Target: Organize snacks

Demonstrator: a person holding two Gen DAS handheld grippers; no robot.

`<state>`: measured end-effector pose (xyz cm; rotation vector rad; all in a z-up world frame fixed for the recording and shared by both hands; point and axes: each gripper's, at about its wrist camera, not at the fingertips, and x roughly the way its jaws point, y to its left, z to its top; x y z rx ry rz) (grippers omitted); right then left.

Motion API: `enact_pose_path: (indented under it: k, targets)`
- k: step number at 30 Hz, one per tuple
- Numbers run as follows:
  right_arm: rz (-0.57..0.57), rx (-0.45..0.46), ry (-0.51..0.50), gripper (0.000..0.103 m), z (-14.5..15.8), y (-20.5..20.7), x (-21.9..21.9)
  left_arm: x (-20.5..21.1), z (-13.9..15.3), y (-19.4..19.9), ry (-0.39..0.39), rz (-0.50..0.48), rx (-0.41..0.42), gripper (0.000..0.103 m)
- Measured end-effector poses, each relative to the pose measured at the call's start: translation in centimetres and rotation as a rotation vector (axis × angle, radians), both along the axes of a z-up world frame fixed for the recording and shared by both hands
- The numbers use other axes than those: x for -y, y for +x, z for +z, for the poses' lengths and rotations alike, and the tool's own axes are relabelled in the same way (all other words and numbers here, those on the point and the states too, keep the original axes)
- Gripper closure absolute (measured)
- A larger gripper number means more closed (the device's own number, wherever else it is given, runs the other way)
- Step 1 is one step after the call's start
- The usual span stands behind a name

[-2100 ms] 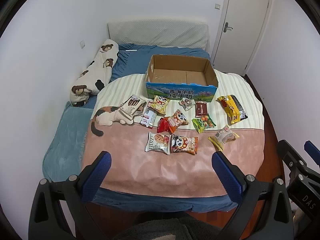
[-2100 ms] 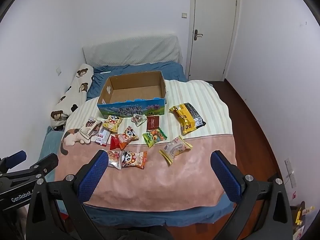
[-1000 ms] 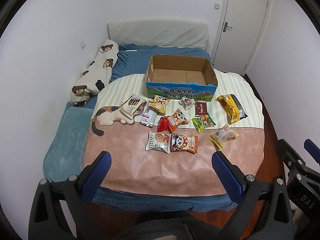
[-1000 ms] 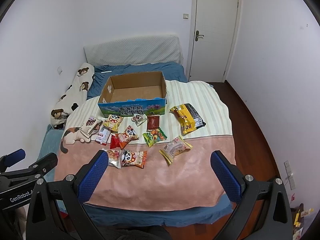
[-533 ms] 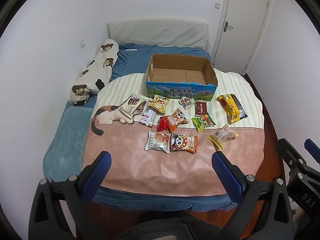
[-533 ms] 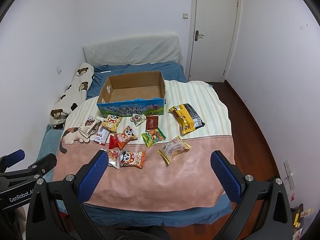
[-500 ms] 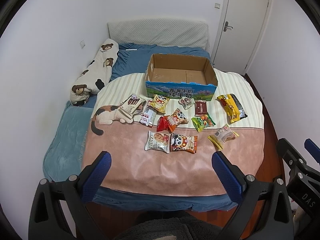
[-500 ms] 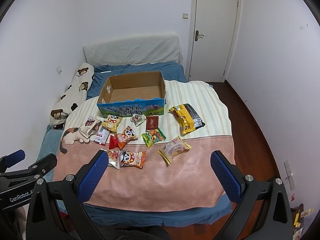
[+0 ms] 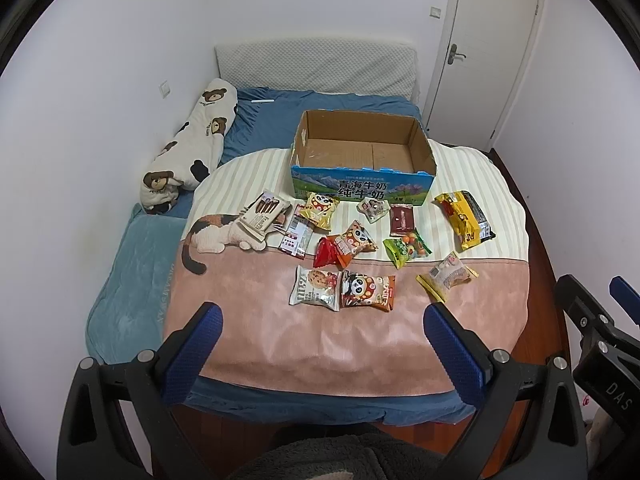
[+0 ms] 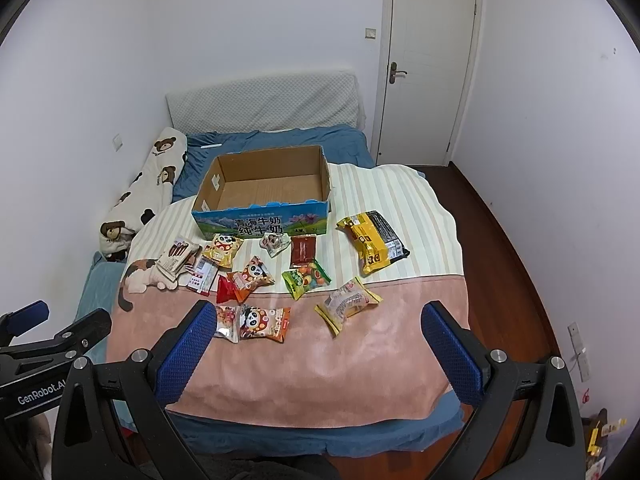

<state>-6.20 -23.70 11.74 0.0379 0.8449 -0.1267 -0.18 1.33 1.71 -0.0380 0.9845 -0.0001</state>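
Observation:
An empty cardboard box [image 9: 362, 148] [image 10: 264, 184] with a blue printed front stands on the bed's blanket. Several snack packets lie spread before it: a large yellow bag [image 9: 464, 220] [image 10: 374, 242] at the right, a green candy pack [image 9: 406, 248] [image 10: 306, 279], two panda packs [image 9: 366, 290] [image 10: 264, 322], a cookie pack [image 9: 314, 289], a clear bun packet [image 9: 446, 276] [image 10: 347, 305] and a white stick box [image 9: 262, 216] [image 10: 176, 258]. My left gripper [image 9: 322, 334] and right gripper [image 10: 318, 332] both hang open above the bed's near edge, holding nothing.
A pink and striped blanket [image 9: 312, 344] with a cat print covers the blue bed. A bear-print bolster [image 9: 188, 148] lies along the left wall. A headboard cushion [image 10: 264, 104] and a shut door [image 10: 428, 64] are behind. Dark wood floor [image 10: 504, 240] runs along the right.
Both views have drifted very slightly; the packets and the box lie where they were, and both grippers stay open.

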Motion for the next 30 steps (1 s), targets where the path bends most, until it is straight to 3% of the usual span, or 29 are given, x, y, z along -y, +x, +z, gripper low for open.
enact_pose_path:
  k: [16,24,30]
  targets:
    - [-0.024,-0.014,0.028,0.000,-0.6,1.2,0.4,-0.2,-0.6,2.2,-0.010,-0.001,-0.004,0.000]
    - [-0.067,-0.088,0.170,0.000,-4.5,5.5,2.6,-0.8,-5.3,7.6,0.026,-0.024,-0.033,0.000]
    - [-0.197,-0.174,0.149,0.000,-9.0,10.1,5.5,1.0,-9.1,12.7,0.028,-0.106,-0.084,0.000]
